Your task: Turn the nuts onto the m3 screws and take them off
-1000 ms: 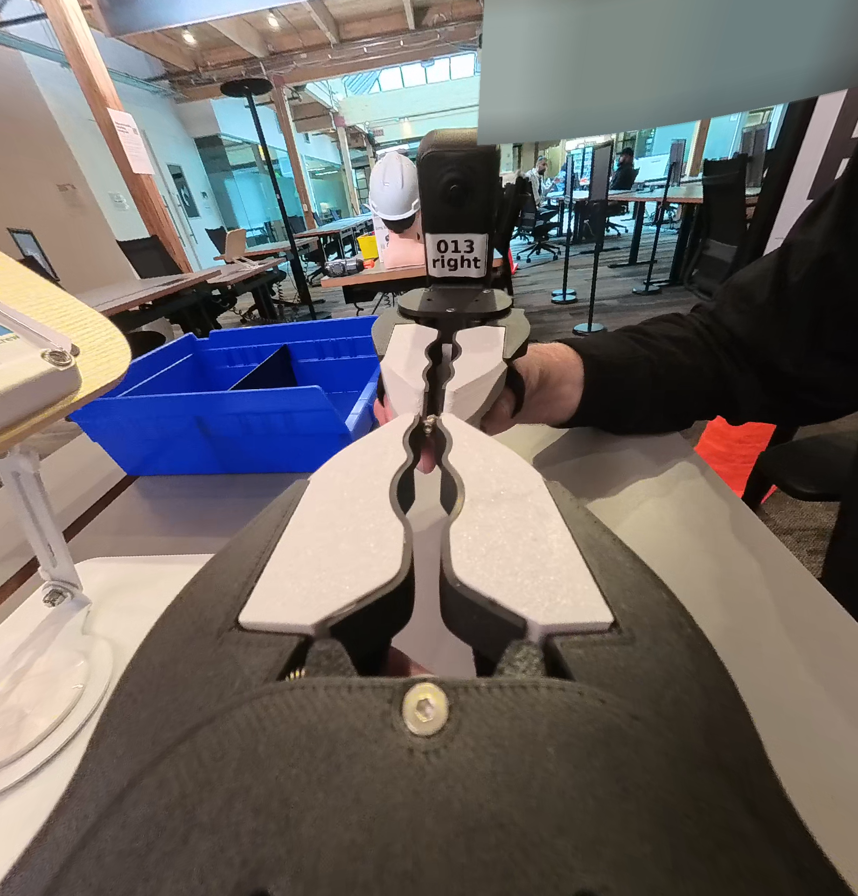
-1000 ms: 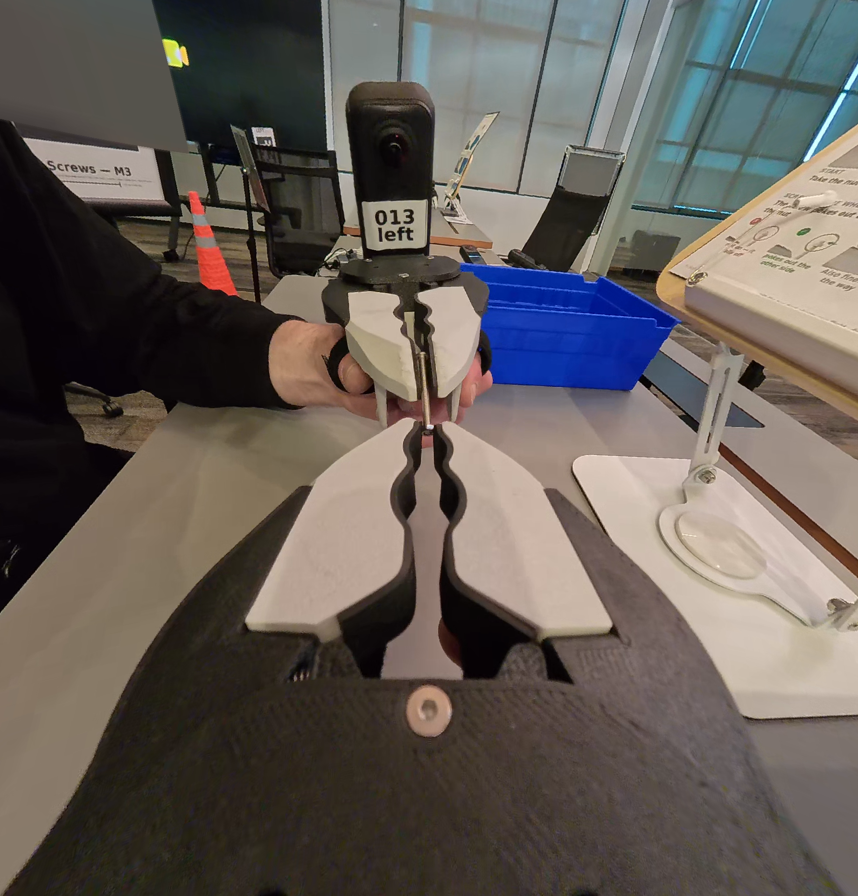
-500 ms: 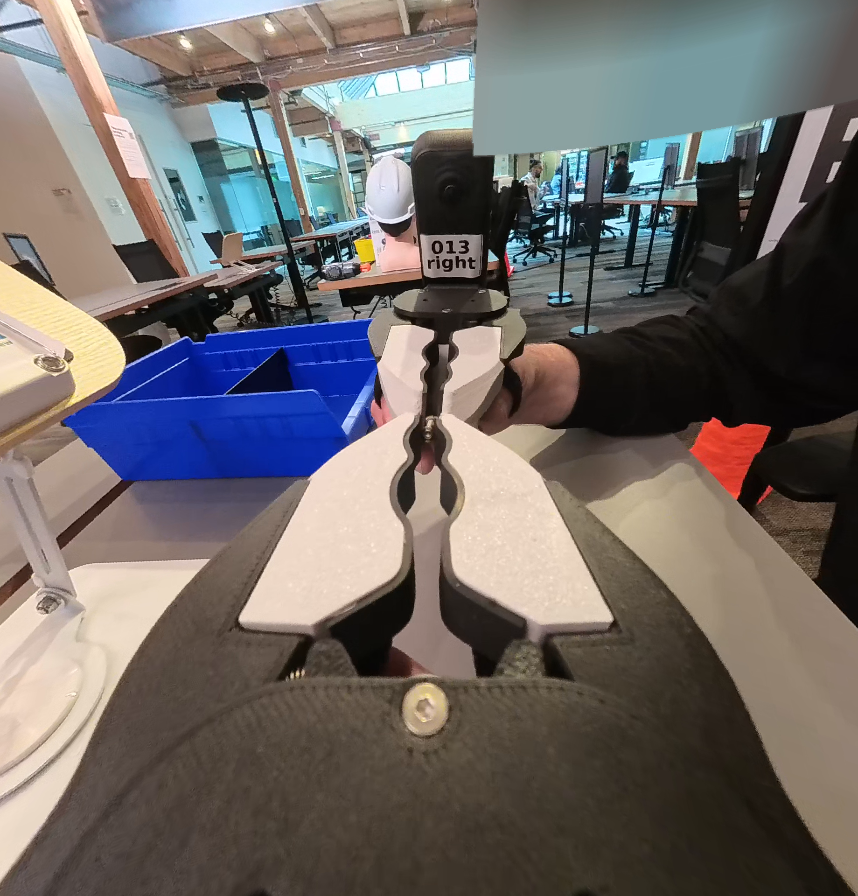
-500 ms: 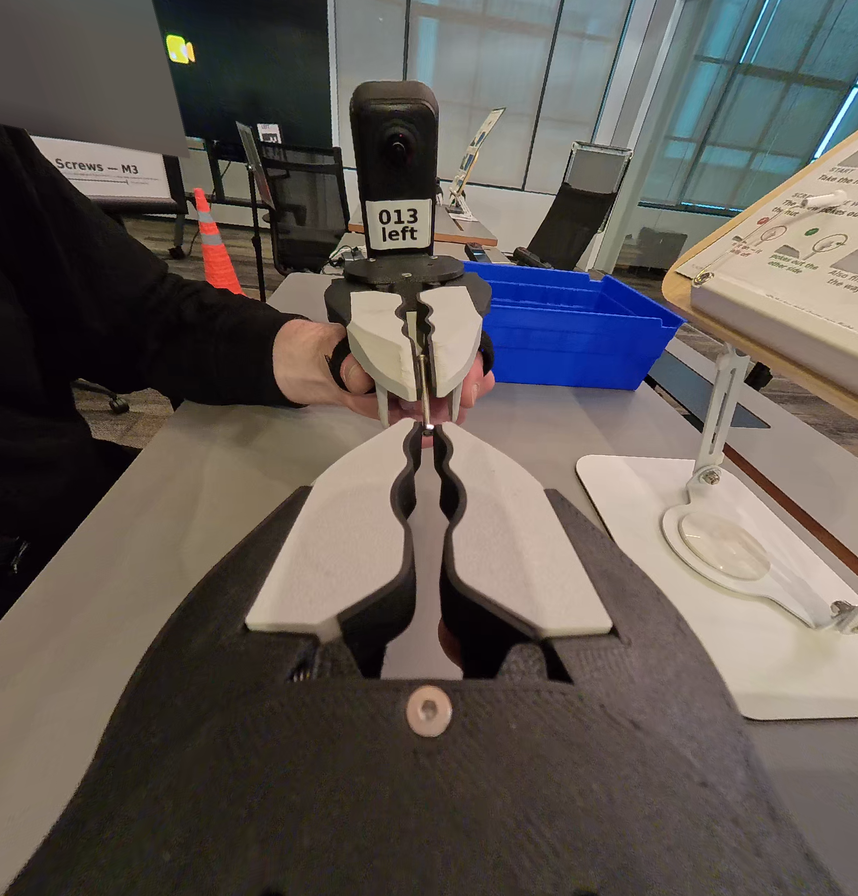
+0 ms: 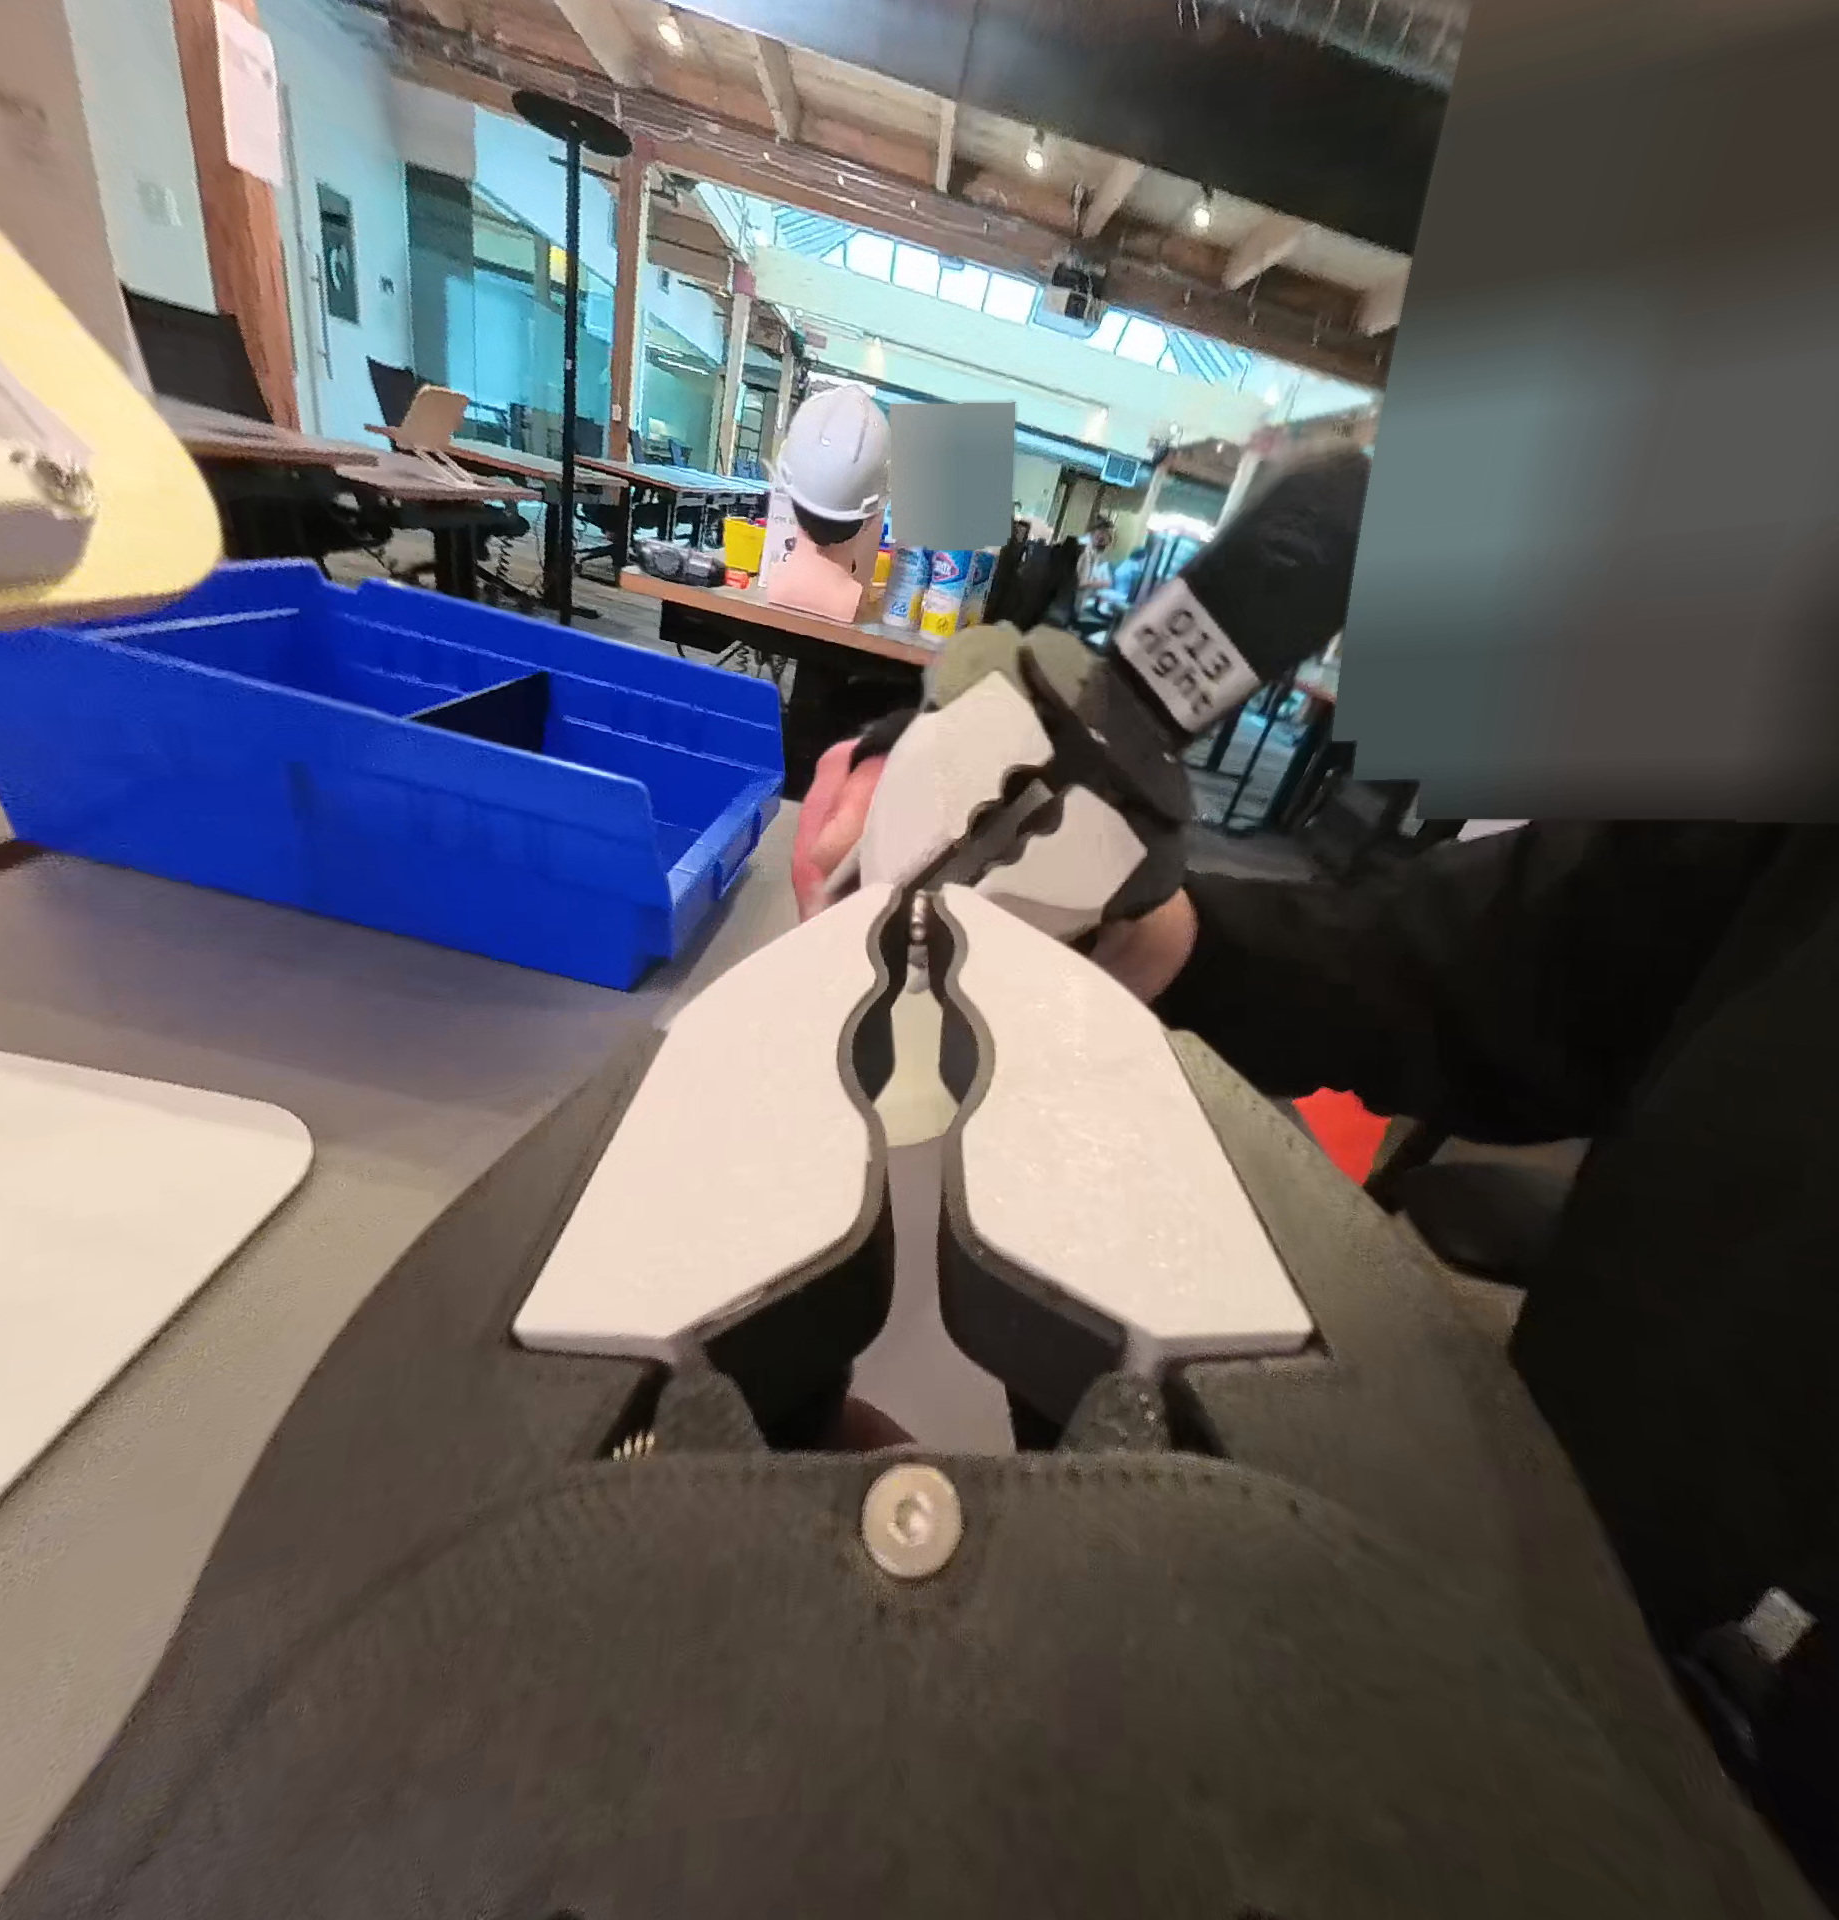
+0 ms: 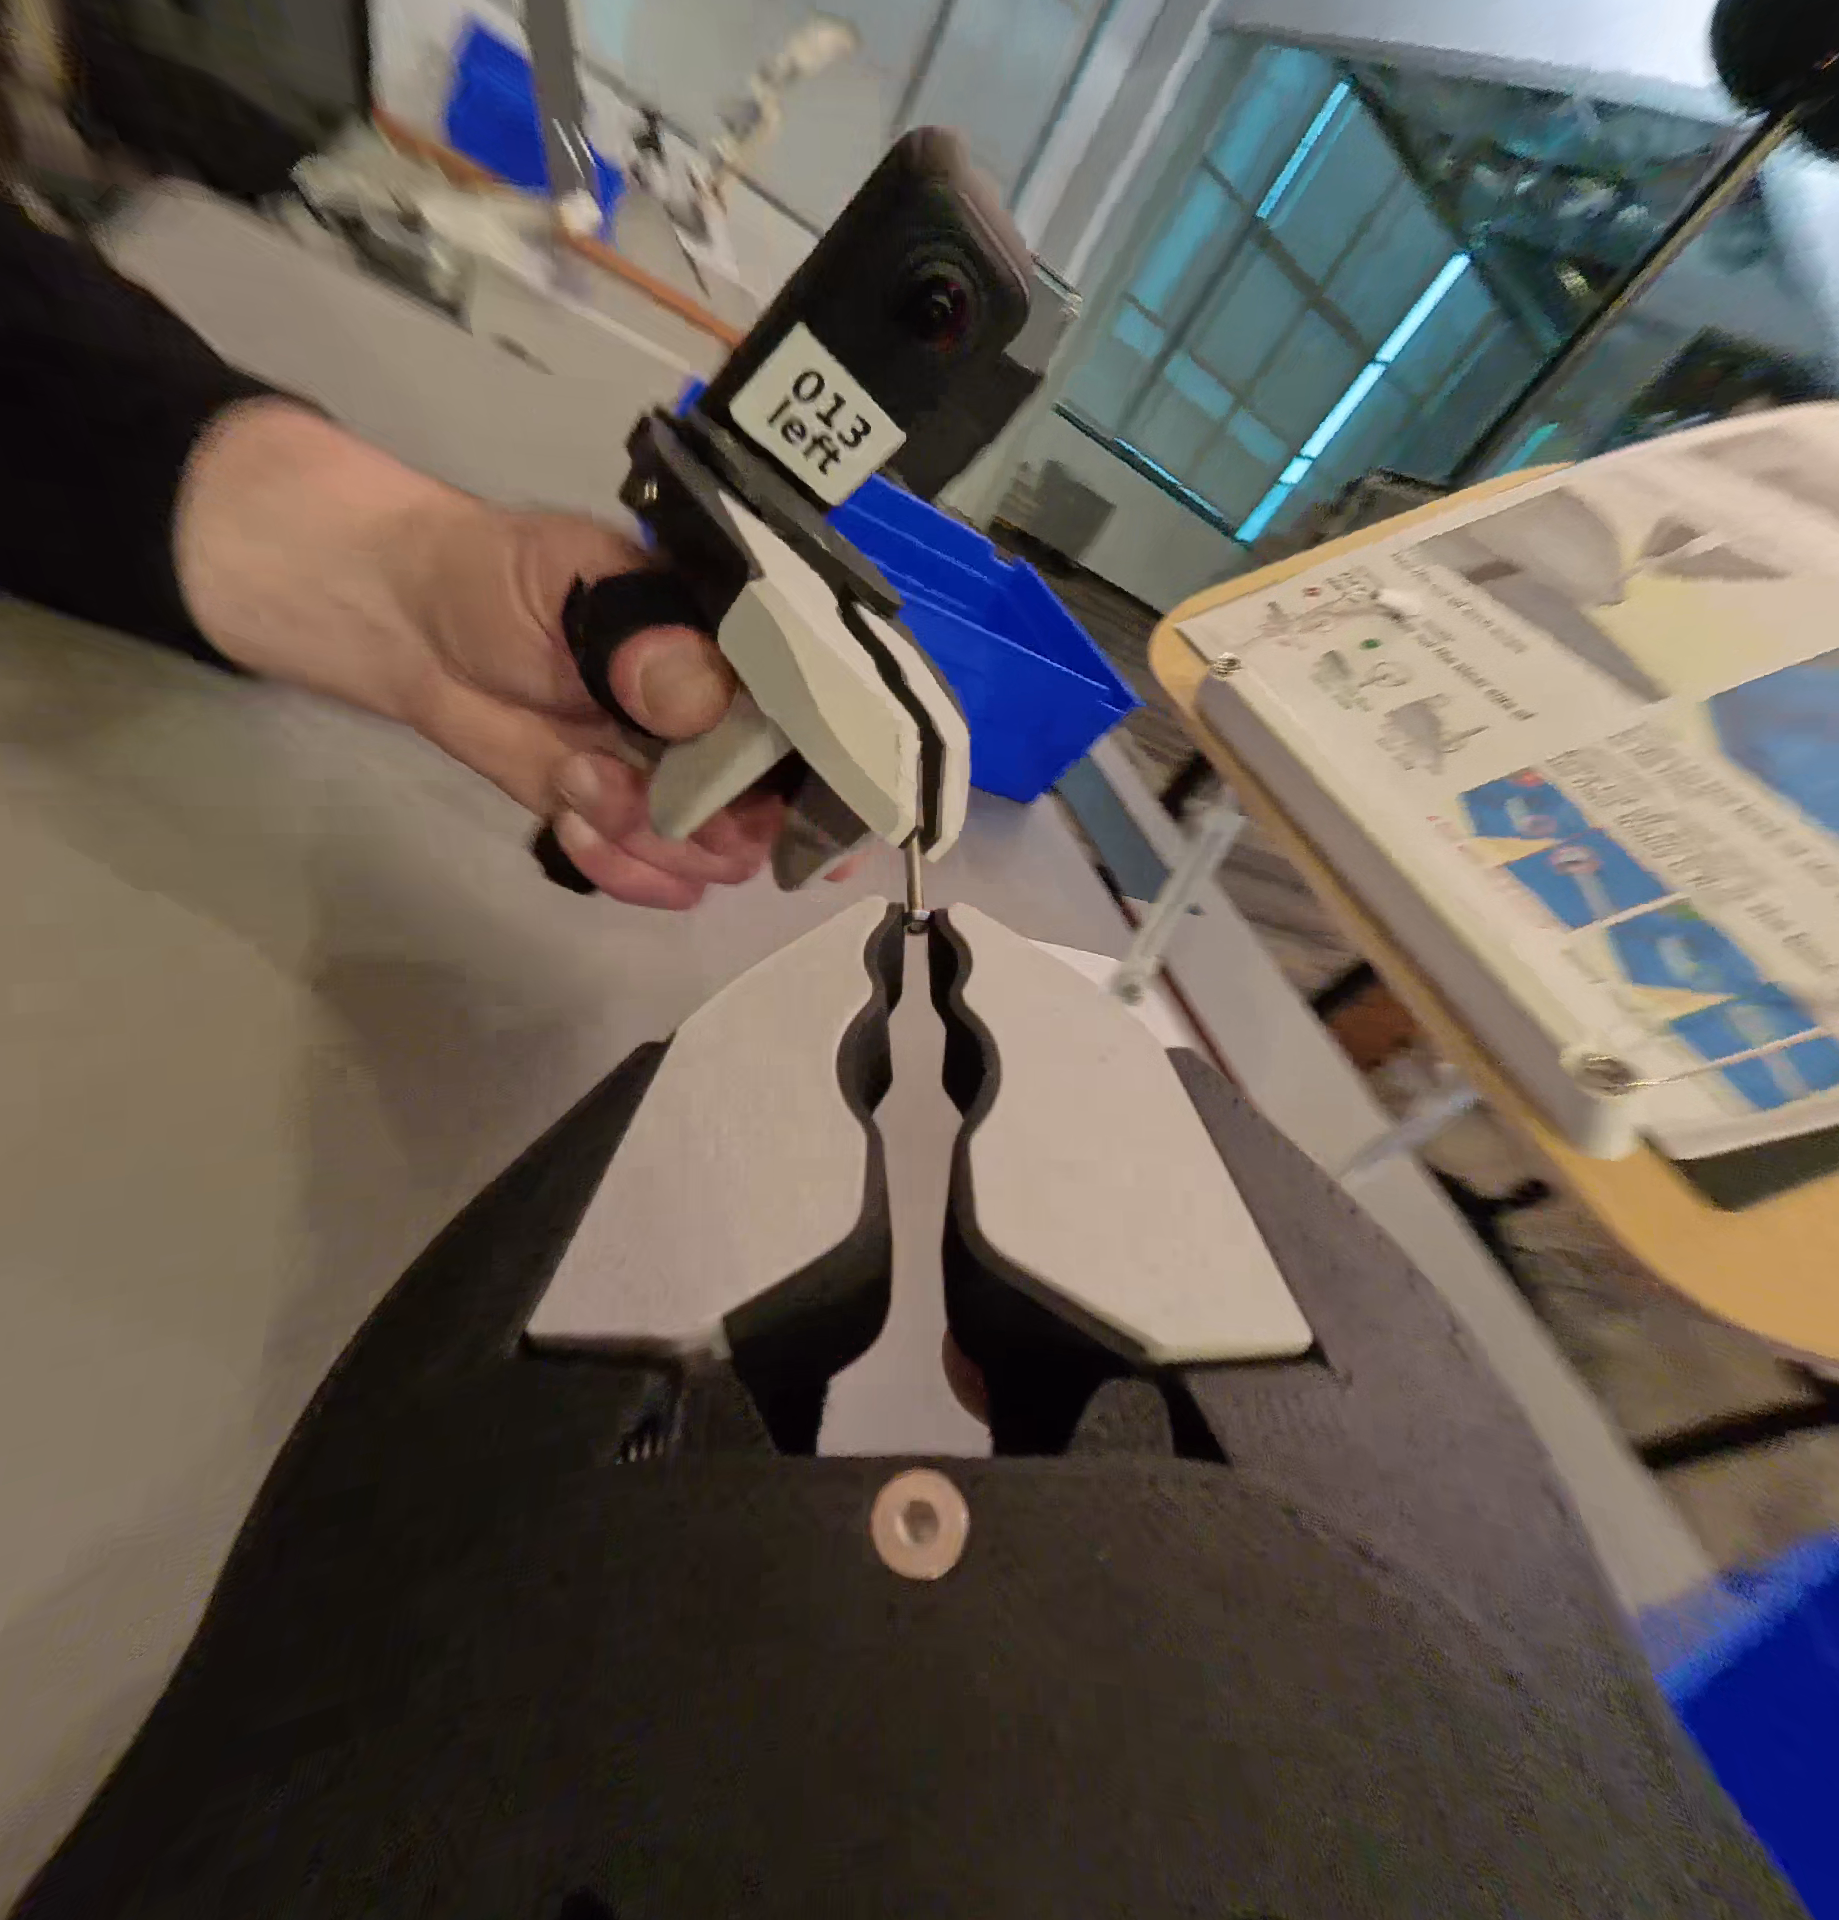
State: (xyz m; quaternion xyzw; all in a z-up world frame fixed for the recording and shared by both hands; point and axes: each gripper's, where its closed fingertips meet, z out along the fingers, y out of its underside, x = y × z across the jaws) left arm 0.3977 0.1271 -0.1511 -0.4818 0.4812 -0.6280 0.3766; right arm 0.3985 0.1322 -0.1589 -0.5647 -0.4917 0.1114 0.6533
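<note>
My left gripper (image 5: 920, 920) is shut on a thin M3 screw (image 5: 917, 935), which sticks out of its tips. In the right wrist view the screw's shaft (image 6: 913, 873) runs from the left gripper (image 6: 920, 831) down to a small nut (image 6: 920, 916). My right gripper (image 6: 917, 920) is shut on that nut. The two grippers meet tip to tip above the grey table (image 5: 271, 997). In the left wrist view the right gripper (image 5: 930, 883) is rolled over to the right. A hand holds each gripper.
A blue divided bin (image 5: 375, 769) stands on the table behind the grippers and also shows in the right wrist view (image 6: 998, 665). An instruction board (image 6: 1517, 831) on a stand hangs over a white base plate (image 5: 84, 1195). Another blue container (image 6: 1777, 1714) is at the lower right.
My right gripper has rolled about the screw's axis with the nut in its tips, so both views now show the other gripper tilted. Both grippers stay shut and tip to tip.
</note>
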